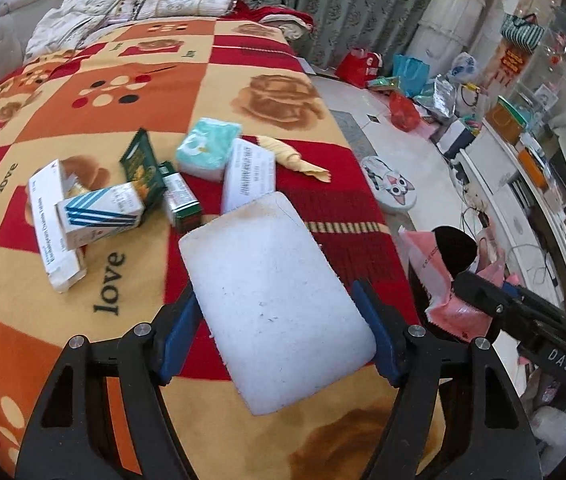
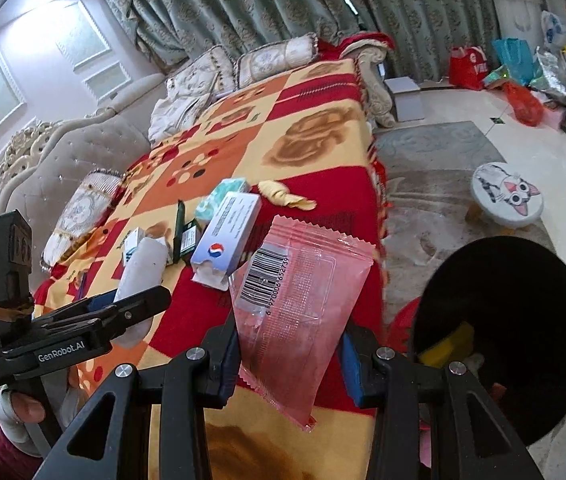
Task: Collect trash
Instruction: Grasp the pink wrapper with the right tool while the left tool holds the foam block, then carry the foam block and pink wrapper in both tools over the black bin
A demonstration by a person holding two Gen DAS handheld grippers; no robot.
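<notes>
Right tool: clamped on flat pink plastic wrapper — long axis along the fingers.
Left tool: gripping white foam block over the bed.
Round black bin: just right of right tool — nearer arm.

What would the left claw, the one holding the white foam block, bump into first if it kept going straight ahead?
Probably the white printed box lying just beyond the white foam block held by the left gripper; the teal tissue pack lies behind it. Depth is hard to judge.
</notes>
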